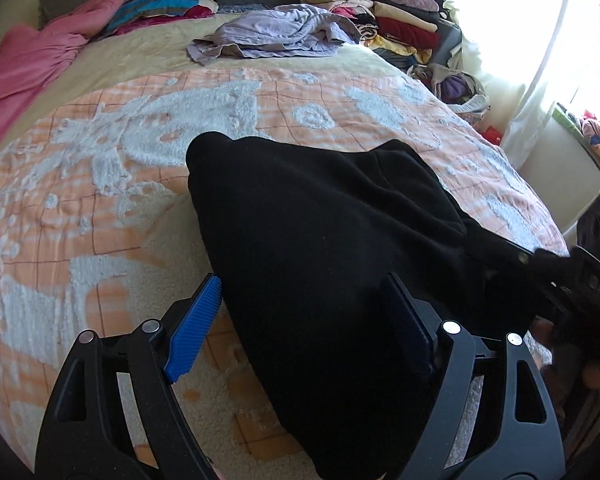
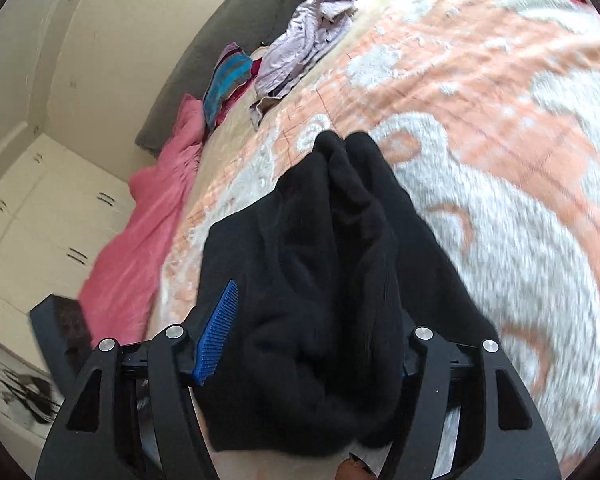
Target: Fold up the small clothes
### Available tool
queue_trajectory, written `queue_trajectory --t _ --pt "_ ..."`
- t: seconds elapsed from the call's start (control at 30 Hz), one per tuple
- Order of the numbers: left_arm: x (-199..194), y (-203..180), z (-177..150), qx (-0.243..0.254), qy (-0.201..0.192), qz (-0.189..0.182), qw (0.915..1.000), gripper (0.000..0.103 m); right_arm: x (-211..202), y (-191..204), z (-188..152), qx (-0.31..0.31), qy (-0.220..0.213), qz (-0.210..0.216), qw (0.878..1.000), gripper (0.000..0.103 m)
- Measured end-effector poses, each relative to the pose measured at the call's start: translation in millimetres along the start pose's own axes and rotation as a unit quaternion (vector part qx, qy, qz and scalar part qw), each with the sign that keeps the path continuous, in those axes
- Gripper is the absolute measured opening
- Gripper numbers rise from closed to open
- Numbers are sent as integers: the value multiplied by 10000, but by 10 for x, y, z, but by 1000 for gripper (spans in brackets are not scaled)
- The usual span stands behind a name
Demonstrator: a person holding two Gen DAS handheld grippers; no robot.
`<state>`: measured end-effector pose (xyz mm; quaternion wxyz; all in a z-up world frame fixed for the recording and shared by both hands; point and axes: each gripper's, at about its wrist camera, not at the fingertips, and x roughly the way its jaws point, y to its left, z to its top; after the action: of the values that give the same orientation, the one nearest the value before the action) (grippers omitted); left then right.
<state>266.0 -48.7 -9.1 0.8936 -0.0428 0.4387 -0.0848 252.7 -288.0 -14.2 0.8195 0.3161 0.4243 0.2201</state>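
The black garment point(image 1: 324, 240) lay on the orange-and-white bedspread point(image 1: 100, 168), its long axis running away from both cameras toward the lilac shirt point(image 1: 276, 32). The left gripper point(image 1: 300, 320) stood wide, cloth between its pads but loose. The right gripper point(image 2: 312, 336) stood narrower; whether it pinched the cloth was unclear. Only the right view showed white cupboards point(image 2: 40, 208); only the left, a bright window point(image 1: 572, 40).

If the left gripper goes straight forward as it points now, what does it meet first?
Most likely the black fleece garment: it lies between the open left gripper jaws and directly ahead, on the orange-and-white patterned bedspread.
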Motion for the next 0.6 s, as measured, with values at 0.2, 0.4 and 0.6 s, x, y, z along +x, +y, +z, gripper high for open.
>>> queue_trajectory --t 0.2,0.4,0.6 --pt "-99 -90 -43 54 -36 -105 9999 74 -80 52 44 -658 -396 -338 9965 19" --pt "-35 -193 -138 144 51 -78 9999 75 74 -274 39 -242 -190 -772 9965 26" --pt "-92 -152 -182 51 15 -84 10000 75 -63 -287 -20 -78 -340 -853 9957 43"
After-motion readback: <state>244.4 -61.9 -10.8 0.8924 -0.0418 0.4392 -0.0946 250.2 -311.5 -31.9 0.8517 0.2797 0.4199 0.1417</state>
